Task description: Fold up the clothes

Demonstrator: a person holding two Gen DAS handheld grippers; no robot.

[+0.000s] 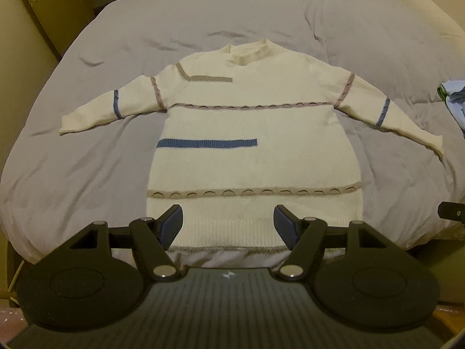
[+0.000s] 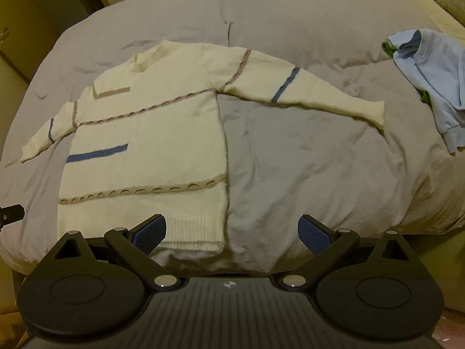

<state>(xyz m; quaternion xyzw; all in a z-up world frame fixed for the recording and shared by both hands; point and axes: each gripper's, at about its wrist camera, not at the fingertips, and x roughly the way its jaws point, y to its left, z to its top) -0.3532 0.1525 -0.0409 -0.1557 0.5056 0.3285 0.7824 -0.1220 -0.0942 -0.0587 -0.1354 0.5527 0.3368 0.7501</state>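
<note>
Both grippers, left gripper [image 1: 228, 223] and right gripper [image 2: 232, 234], hover wide open and empty above the bed's near edge, where the cream knitted sweater with blue and taupe stripes [image 1: 250, 145] lies flat, sleeves spread, probably ready for folding.

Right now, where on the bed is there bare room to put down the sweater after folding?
The widest bare patch of the grey bedcover lies between the sweater body, its outstretched sleeve and the near bed edge. More bare cover lies beyond the collar. It is crowded at the far right, where a light blue garment lies in a heap.
</note>
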